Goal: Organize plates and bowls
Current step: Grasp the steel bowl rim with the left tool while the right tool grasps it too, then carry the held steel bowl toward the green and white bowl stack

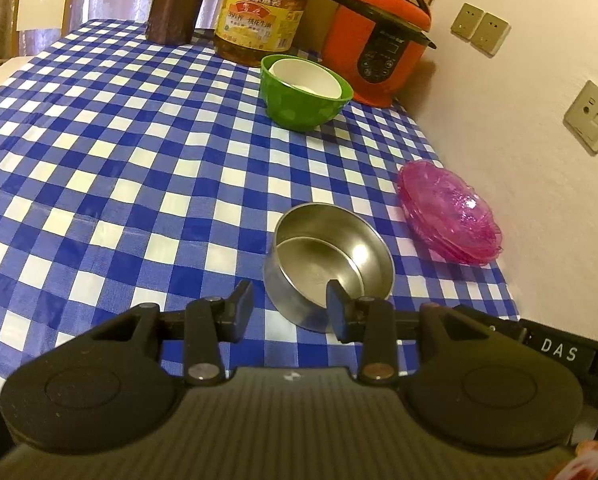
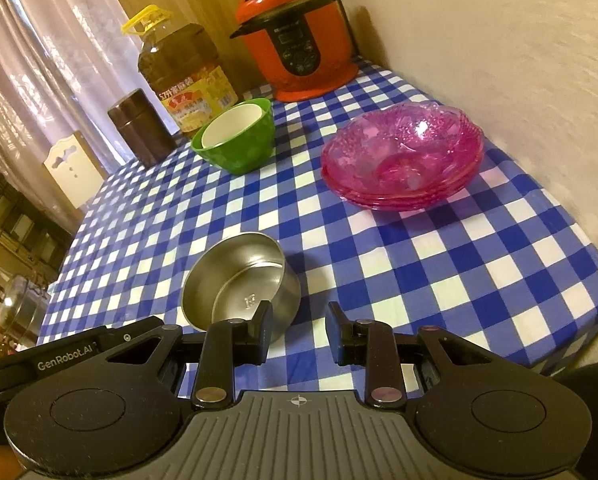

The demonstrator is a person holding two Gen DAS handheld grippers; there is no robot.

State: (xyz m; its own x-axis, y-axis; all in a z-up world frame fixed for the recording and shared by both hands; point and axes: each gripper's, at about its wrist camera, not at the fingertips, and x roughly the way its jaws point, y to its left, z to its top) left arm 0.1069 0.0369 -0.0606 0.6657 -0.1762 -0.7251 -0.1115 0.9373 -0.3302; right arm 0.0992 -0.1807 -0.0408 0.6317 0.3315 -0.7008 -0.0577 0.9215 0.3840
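steel bowls (image 1: 331, 256) nested | green bowl (image 1: 305, 94) holds white bowl (image 1: 305, 74)

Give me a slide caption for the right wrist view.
Open right gripper beside nested steel bowls; pink plates stacked beyond.

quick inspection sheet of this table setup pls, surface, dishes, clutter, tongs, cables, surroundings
surface: table under a blue and white checked cloth, flat, against the wall
job's things: two steel bowls nested near the front; white bowl inside a green bowl further back; stack of pink glass plates by the wall
clutter: oil bottle, brown canister, red pressure cooker along the back edge
grippers: left tongs open, right finger over the steel bowls' rim, contact unclear; right tongs open, holding nothing
cables: nothing seen
surroundings: wall sockets, curtain, white chair back
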